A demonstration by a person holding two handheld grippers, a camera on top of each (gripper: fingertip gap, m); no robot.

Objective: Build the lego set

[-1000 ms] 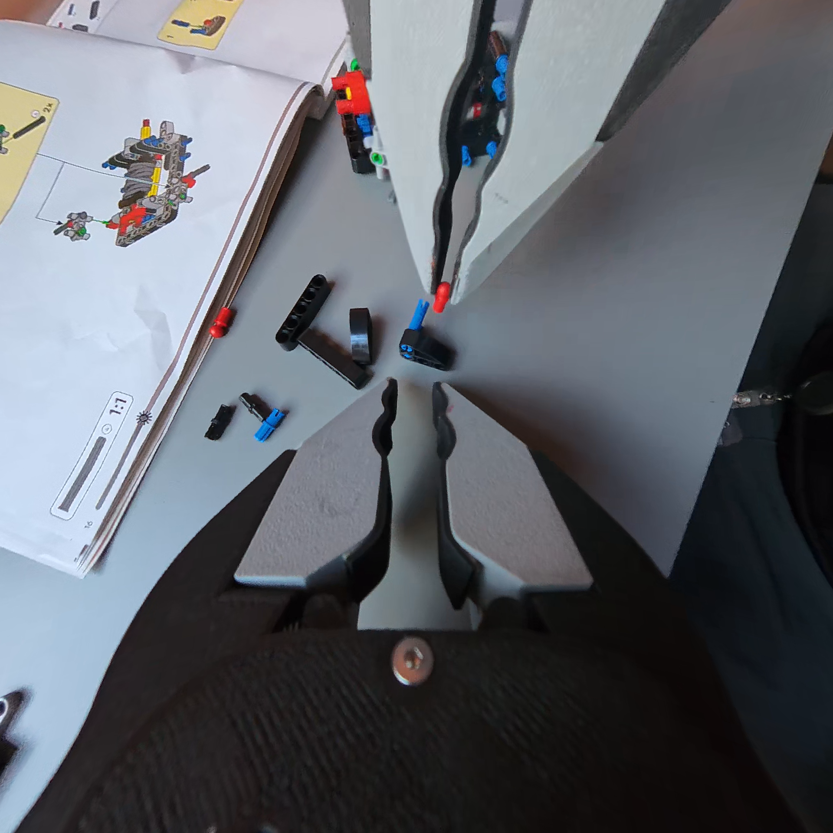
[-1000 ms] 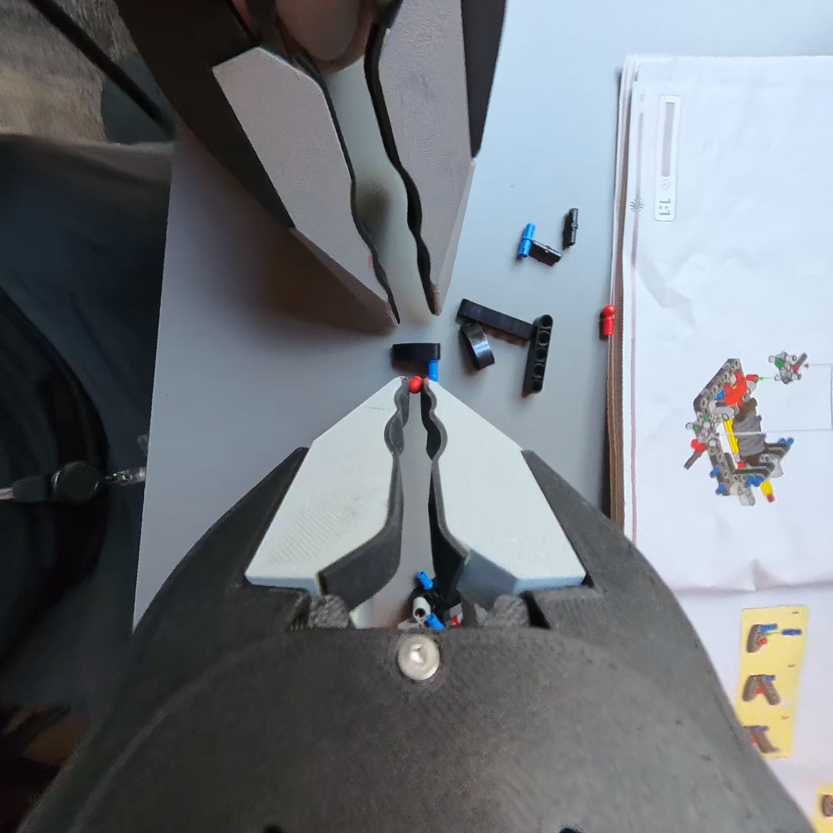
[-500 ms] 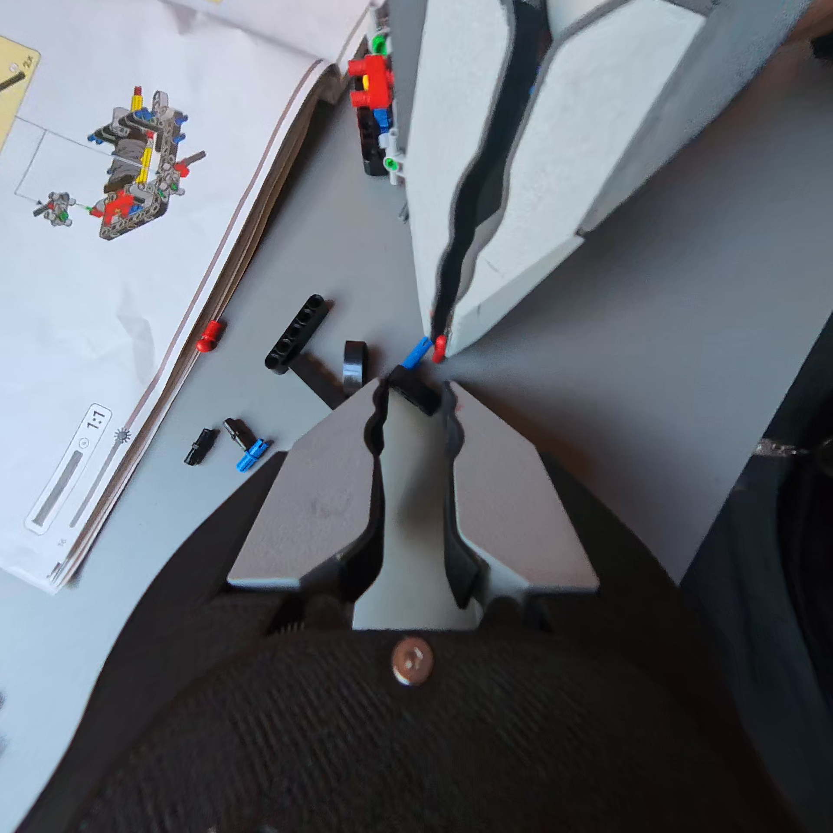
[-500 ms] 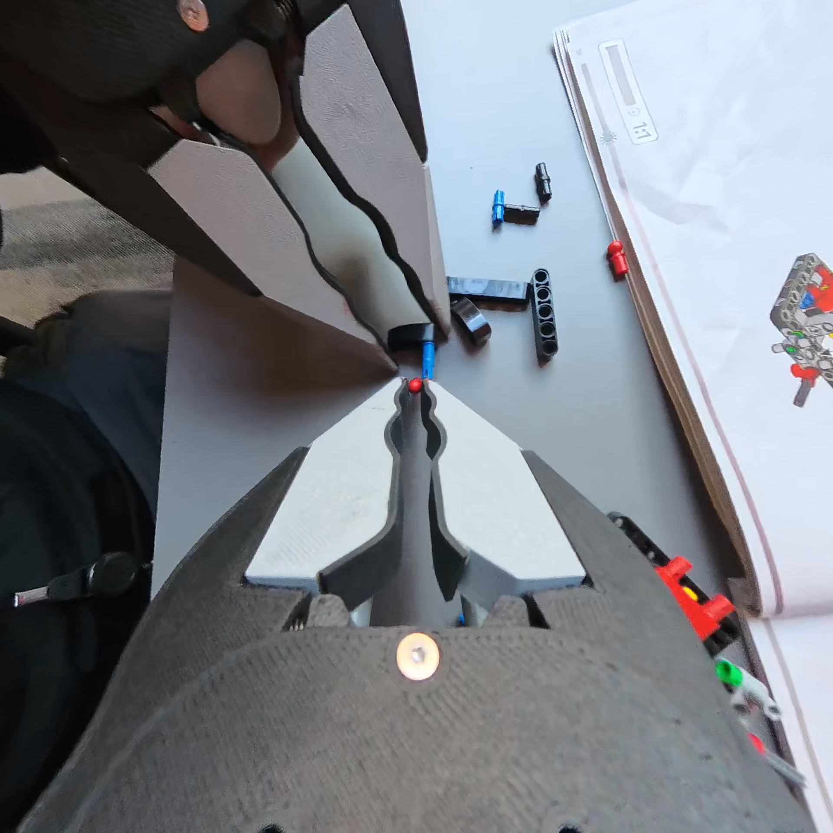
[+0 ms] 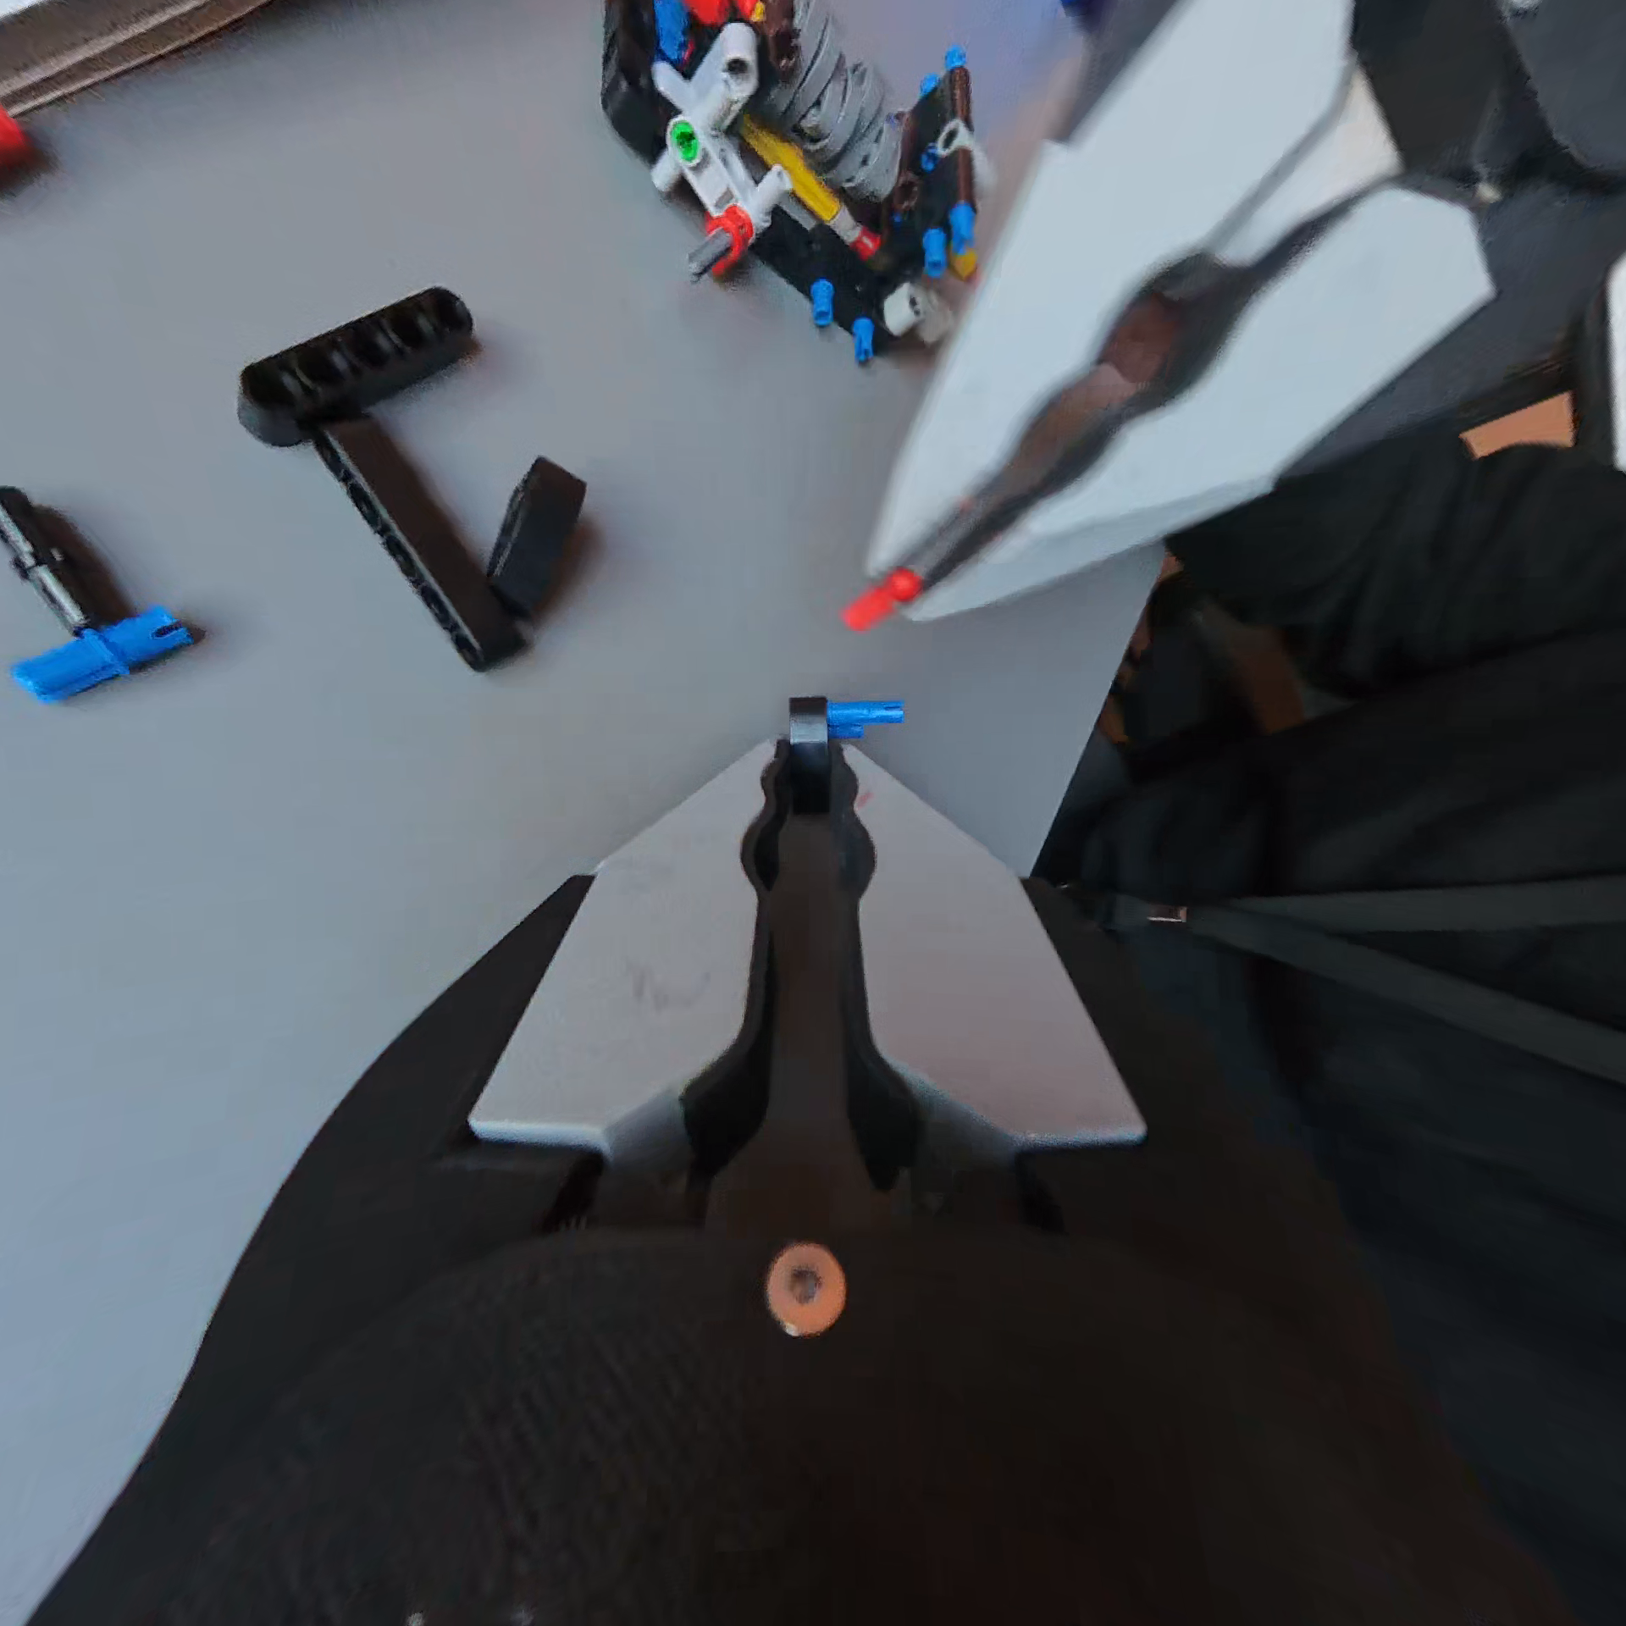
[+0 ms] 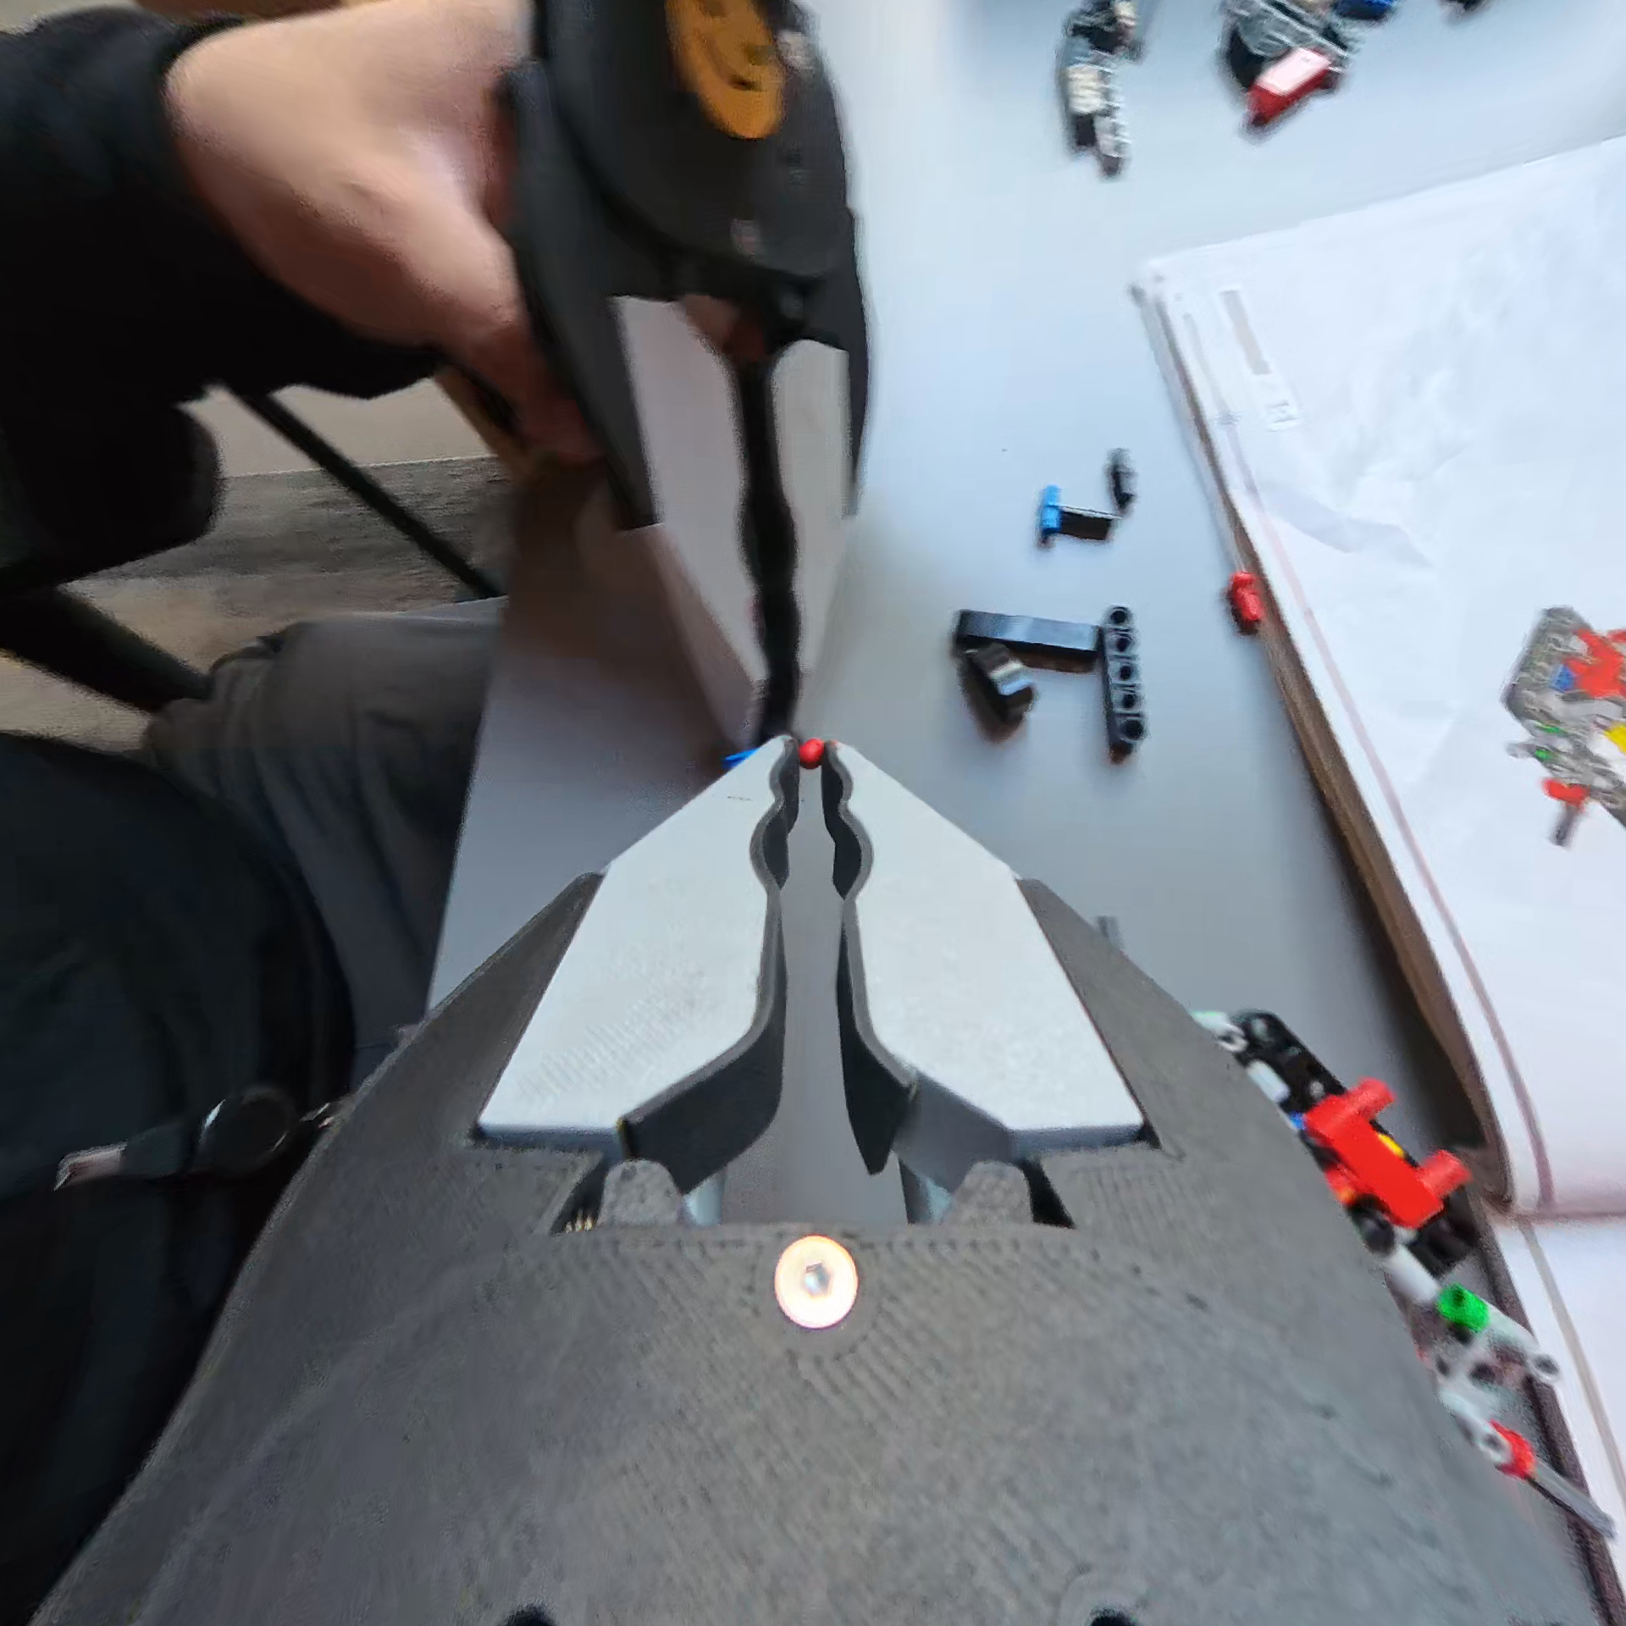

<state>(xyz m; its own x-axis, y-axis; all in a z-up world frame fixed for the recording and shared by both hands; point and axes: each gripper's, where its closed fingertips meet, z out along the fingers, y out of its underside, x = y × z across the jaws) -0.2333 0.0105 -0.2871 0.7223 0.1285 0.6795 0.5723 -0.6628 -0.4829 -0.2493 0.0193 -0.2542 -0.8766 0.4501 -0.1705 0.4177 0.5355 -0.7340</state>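
Note:
My left gripper (image 5: pixel 809 757) is shut on a small black connector (image 5: pixel 808 748) with a blue pin (image 5: pixel 867 713) sticking out to the right, held above the grey table. My right gripper (image 6: pixel 811 755) is shut on a small red pin (image 6: pixel 810 750). In the left wrist view the right gripper (image 5: pixel 897 589) comes in from the upper right, its red pin (image 5: pixel 871 605) pointing toward the blue pin, a short gap apart. In the right wrist view the left gripper (image 6: pixel 774 704) hangs just beyond my tips, a bit of the blue pin (image 6: pixel 739 758) showing.
A part-built model (image 5: pixel 792 167) stands at the back of the grey table (image 5: pixel 264 880). Loose black beams (image 5: pixel 387 457), a black and blue pin (image 5: pixel 88 633) and a red pin (image 6: pixel 1245 600) lie beside the open instruction booklet (image 6: pixel 1452 528). The table edge runs close on the right. Only a small space, under 4 cm, lies between the two pairs of fingers.
The left gripper closed on the black connector and lifted it off the table. Both grippers swung away from the booklet; the red pin and blue pin now face each other.

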